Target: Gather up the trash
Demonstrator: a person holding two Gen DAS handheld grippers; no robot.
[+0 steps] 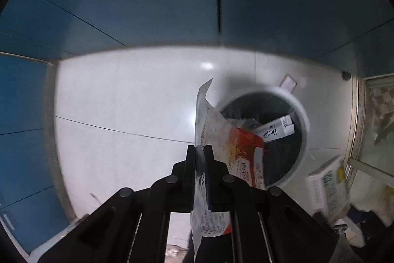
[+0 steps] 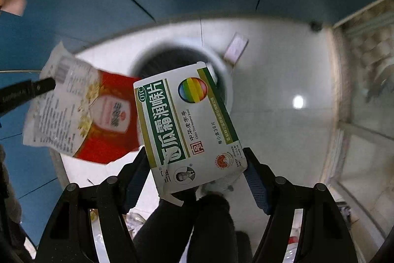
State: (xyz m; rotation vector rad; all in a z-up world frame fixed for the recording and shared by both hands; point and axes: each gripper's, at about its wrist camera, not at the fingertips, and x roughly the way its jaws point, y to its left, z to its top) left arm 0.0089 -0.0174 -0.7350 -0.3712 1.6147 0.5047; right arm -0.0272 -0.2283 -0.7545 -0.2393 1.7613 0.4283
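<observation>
My left gripper (image 1: 200, 148) is shut on a red and white snack wrapper (image 1: 221, 139), held just left of a round bin (image 1: 304, 130) on the white floor. A white "Doctor" box (image 1: 274, 131) lies inside the bin. In the right wrist view, my right gripper (image 2: 197, 159) is shut on a green and white medicine box (image 2: 189, 120), held above the same bin (image 2: 227, 80). The wrapper (image 2: 81, 112) hangs to the left there, pinched by the left gripper's fingers (image 2: 37, 88).
Blue wall panels (image 1: 147, 4) stand behind the bin. A small pale packet (image 2: 236, 47) lies on the floor past the bin. A metal door threshold (image 1: 354, 127) and a tiled area run along the right. My legs (image 2: 192, 226) show below the right gripper.
</observation>
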